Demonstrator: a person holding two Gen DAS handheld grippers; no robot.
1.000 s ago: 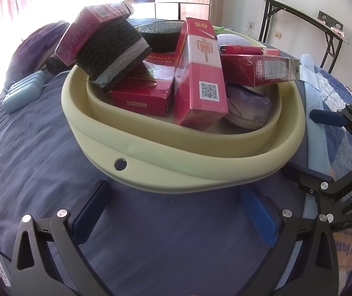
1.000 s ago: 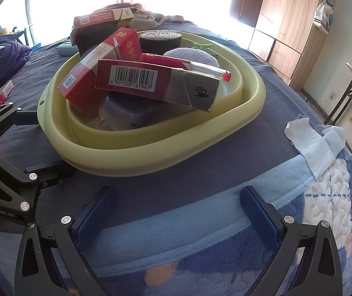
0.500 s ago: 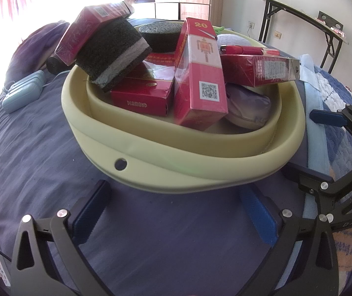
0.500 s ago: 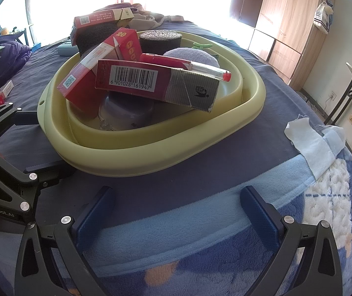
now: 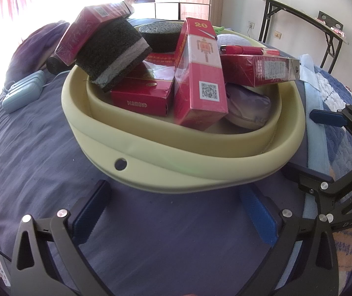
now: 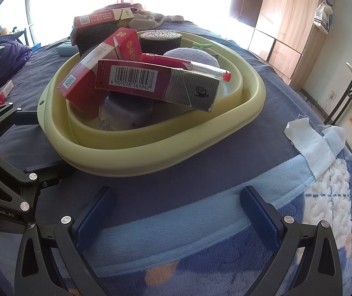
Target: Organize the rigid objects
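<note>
Nothing moved, both tongs [image 5: 176, 212] [image 6: 178, 212] spread empty, heaped basin [image 5: 180, 170] ahead, blue case [image 5: 23, 93] beside

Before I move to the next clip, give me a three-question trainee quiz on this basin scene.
1. True or false: the left gripper and the right gripper are both open and hold nothing.
2. What rests on top of the barcode box in the right wrist view? A) a red pen B) a spoon C) a phone
3. Fill in: the word printed on the low red box at the front of the basin is ____.

Key: 1 true; 2 A, the red pen; 3 DIAMOND.
</note>
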